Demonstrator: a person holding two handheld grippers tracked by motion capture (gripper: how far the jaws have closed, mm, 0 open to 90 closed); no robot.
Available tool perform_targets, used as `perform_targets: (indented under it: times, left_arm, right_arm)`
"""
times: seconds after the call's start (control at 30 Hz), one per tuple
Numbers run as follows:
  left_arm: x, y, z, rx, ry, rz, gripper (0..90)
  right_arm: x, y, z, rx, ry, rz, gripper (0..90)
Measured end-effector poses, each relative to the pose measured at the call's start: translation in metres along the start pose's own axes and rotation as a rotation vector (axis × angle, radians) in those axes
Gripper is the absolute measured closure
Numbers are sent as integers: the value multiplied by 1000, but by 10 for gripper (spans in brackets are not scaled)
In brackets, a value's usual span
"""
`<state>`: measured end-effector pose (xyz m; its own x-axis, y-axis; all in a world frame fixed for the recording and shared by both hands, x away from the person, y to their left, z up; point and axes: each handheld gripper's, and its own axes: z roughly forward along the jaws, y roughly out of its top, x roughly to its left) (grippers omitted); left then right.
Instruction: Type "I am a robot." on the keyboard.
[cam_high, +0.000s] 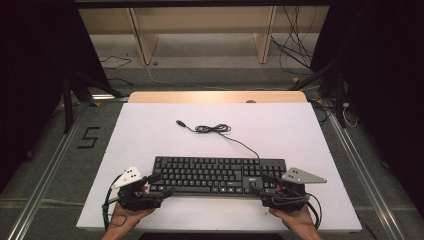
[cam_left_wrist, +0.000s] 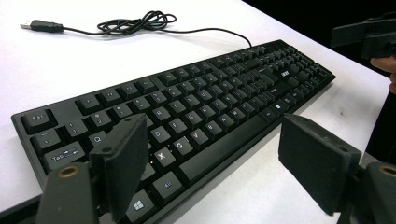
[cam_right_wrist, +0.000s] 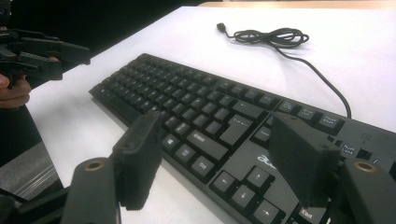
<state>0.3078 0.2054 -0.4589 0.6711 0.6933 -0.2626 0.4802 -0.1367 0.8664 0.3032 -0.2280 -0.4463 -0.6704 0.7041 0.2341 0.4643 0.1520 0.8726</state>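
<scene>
Two hands come in at the bottom of the high view, each holding a gripper. Both hands are cut off by the bottom edge, so little of the arms can be seen. A black keyboard (cam_high: 218, 175) lies flat on the white tabletop (cam_high: 150, 130), near the front edge, right between the two grippers.

At the keyboard's left end is the left gripper (cam_high: 159, 186). Its fingers (cam_left_wrist: 122, 158) are spread wide, with the front left corner of the keyboard in the gap, and they pinch nothing. One finger covers a few keys at that corner, so those keys are hard to read.

At the keyboard's right end is the right gripper (cam_high: 257, 184). Its fingers (cam_right_wrist: 140, 156) are spread wide too, and the arrow keys show between them. One finger hides part of the keys at the far right end. Whether any finger touches the keyboard is hard to tell.

Behind the keyboard, its black cable (cam_high: 215, 129) lies on the tabletop in a loose bundle, ending in a plug (cam_high: 181, 123). Beyond the tabletop, more wires (cam_high: 295, 45) lie on the floor near a wooden frame (cam_high: 145, 35), and the sides of the room are too dark to make out.
</scene>
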Motion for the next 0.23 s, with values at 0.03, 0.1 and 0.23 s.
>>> perform_targets:
  times: [0.03,0.1,0.23]
  left_arm:
    - [0,0,0,0,0,-1,239]
    - [0,0,0,-1,0,1,239]
    - [0,0,0,0,2,0,239]
  right_arm:
    - [0,0,0,0,0,0,358]
    - [0,0,0,1,1,-1,358]
    - [0,0,1,1,0,-3,358]
